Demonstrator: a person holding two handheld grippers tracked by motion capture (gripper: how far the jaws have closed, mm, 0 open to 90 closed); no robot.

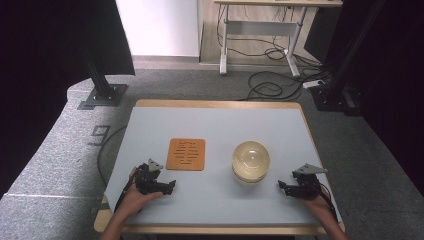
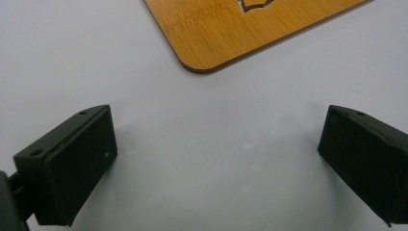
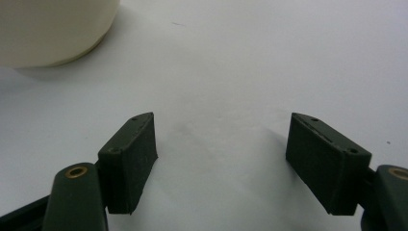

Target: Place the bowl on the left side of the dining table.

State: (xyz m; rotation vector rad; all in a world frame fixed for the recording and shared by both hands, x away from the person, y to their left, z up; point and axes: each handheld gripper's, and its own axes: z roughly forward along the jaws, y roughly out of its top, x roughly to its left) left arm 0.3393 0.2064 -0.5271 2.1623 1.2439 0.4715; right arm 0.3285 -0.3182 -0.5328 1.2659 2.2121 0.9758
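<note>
An orange bamboo trivet [image 1: 186, 154] with cut-out slots lies flat left of the table's middle; its rounded corner [image 2: 226, 33] shows at the top of the left gripper view. A pale, glassy domed bowl [image 1: 250, 161] stands right of the middle, and its cream side [image 3: 53, 29] sits at the upper left of the right gripper view. My left gripper [image 1: 170, 187] rests low on the table near the front left, open, with bare tabletop between its jaws [image 2: 216, 154]. My right gripper [image 1: 283, 186] lies near the front right, open and holding nothing [image 3: 221, 154], just right of the bowl.
The light grey table [image 1: 215, 125] has a wooden rim. Beyond its far edge there is grey carpet with black cables [image 1: 270, 87], the metal legs of a desk [image 1: 260, 35], and black stand bases [image 1: 102, 95] at both sides.
</note>
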